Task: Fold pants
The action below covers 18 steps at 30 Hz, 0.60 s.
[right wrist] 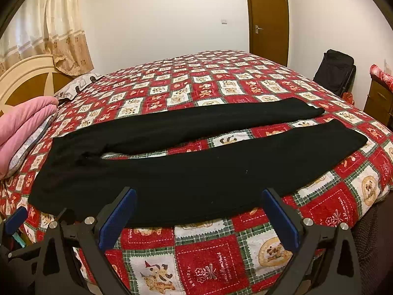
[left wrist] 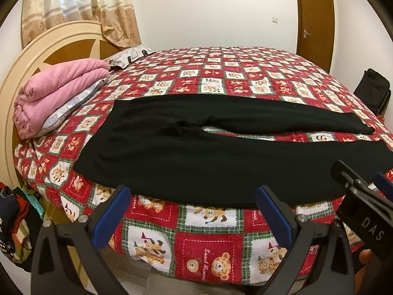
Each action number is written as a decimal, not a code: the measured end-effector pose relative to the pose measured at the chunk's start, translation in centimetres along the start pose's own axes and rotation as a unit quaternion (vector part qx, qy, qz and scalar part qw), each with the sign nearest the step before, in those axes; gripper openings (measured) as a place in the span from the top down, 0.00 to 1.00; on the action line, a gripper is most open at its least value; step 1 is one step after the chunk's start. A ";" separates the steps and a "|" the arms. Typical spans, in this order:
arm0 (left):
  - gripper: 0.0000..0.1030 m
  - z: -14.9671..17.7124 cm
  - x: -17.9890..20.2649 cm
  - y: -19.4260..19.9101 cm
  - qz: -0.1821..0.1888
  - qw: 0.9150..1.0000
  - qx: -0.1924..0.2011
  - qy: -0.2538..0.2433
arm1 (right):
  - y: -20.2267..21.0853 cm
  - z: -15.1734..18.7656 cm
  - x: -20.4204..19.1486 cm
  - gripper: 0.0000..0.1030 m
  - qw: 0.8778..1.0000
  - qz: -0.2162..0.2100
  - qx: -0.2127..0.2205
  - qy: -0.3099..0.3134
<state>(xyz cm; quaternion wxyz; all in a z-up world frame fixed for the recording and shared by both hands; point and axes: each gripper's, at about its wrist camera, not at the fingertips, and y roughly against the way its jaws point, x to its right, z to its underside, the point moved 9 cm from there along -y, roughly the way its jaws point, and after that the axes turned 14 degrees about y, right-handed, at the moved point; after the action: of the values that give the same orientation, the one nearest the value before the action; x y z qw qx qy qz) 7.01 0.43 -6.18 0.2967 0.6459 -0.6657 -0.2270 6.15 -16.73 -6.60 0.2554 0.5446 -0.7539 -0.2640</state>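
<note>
Black pants [left wrist: 196, 157] lie flat across the near side of the bed, waist to the left, two legs stretching right with a narrow gap between them. They also show in the right wrist view [right wrist: 186, 172]. My left gripper [left wrist: 192, 194] is open and empty, fingertips just at the pants' near edge by the bed's front. My right gripper [right wrist: 199, 194] is open and empty, also at the near edge of the near leg. The right gripper shows at the right edge of the left wrist view [left wrist: 361, 186].
The bed has a red patchwork teddy-bear cover [left wrist: 208, 243]. A folded pink blanket [left wrist: 56, 91] on pillows sits at the headboard, left. A black bag [right wrist: 334, 71] and a wooden door [right wrist: 269, 17] stand beyond the bed. Clothes [left wrist: 12, 223] hang at the left.
</note>
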 end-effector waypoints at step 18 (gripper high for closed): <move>0.00 -0.1 -0.1 0.1 -0.002 1.000 0.002 -0.002 | -0.3 0.0 -0.1 0.01 1.000 0.001 0.001 0.001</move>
<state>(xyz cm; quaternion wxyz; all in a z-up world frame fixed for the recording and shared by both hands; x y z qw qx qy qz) 7.00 0.52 -6.10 0.2940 0.6474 -0.6653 -0.2278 6.34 -16.73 -6.83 0.2563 0.5441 -0.7545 -0.2627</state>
